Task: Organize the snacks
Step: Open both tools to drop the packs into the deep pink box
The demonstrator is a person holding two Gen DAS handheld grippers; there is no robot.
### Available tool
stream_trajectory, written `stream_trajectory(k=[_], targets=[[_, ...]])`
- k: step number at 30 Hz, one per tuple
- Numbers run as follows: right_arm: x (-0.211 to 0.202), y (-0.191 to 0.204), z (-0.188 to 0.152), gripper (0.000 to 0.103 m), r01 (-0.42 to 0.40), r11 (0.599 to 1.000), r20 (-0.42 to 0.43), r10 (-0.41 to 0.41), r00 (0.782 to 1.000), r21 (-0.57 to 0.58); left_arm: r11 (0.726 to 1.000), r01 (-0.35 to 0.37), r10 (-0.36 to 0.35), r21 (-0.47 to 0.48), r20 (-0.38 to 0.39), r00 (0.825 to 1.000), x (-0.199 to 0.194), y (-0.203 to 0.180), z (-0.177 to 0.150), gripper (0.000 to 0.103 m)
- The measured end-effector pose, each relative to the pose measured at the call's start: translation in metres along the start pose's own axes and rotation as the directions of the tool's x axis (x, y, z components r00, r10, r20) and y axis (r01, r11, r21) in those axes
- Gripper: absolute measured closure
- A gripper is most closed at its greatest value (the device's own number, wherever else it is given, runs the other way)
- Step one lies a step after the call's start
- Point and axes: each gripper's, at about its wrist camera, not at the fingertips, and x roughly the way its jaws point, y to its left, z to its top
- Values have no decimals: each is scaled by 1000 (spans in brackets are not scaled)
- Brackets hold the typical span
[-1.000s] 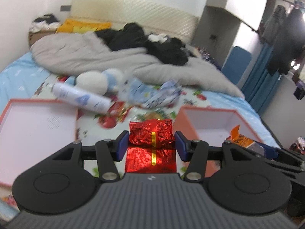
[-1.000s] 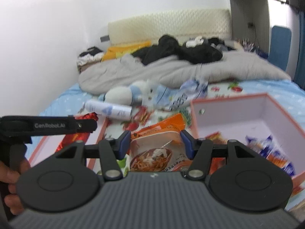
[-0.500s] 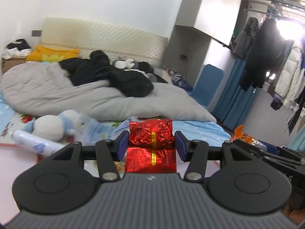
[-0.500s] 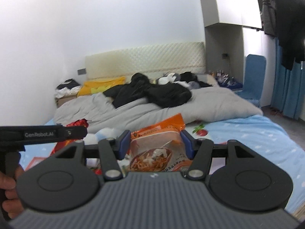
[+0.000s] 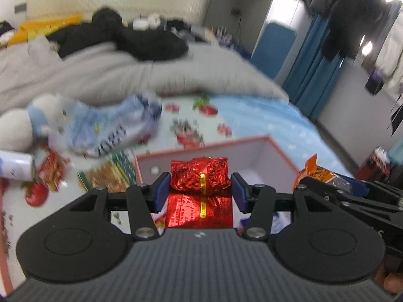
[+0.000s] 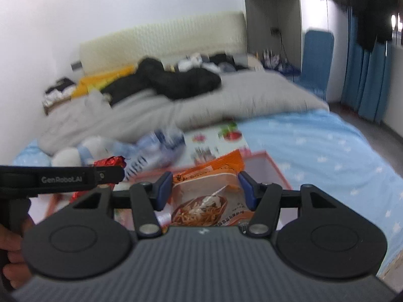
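Note:
My left gripper (image 5: 200, 188) is shut on a crinkled red foil snack pack (image 5: 200, 177), held above the near part of a pink-rimmed white box (image 5: 277, 157) on the bed. My right gripper (image 6: 205, 188) is shut on an orange noodle snack bag (image 6: 204, 196), over the same box (image 6: 273, 167). In the left wrist view the right gripper shows at the right edge with the orange bag (image 5: 316, 171). In the right wrist view the left gripper's black arm (image 6: 60, 178) crosses at left with the red pack's tip (image 6: 109, 162).
On the fruit-print sheet lie a crumpled blue-white plastic bag (image 5: 110, 130), a white plush toy (image 5: 27, 123), a white spray can (image 5: 15, 167) and small snack packets (image 5: 53, 171). A grey duvet (image 5: 126, 75) with black clothes fills the bed's far side.
Both grippers swung right and dipped, each keeping its snack; the view went from the far room back down onto the bed, and the right-hand box now lies just ahead of both.

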Motion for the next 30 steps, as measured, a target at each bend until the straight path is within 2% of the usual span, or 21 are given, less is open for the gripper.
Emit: stream_trajectory(k=[6, 14, 16, 17, 21, 30], targets=[[59, -16, -29, 43, 5, 1000, -132, -3, 991, 9, 998, -53, 57, 29, -136, 989, 77, 19, -15, 45], [105, -24, -47, 42, 8, 999, -208, 1, 978, 38, 999, -40, 46, 36, -185, 982, 109, 25, -18, 45], [109, -23, -48, 38, 18, 999, -220, -10, 975, 38, 999, -33, 37, 28, -179, 983, 108, 27, -17, 44], [110, -23, -48, 36, 27, 999, -225, -16, 974, 43, 999, -33, 38, 27, -182, 983, 107, 28, -17, 41], [102, -20, -46, 35, 23, 999, -223, -12, 975, 43, 999, -21, 27, 43, -163, 986, 91, 26, -14, 36], [45, -1, -33, 20, 18, 999, -142, -11, 990, 50, 999, -5, 7, 40, -48, 999, 13, 26, -5, 36]])
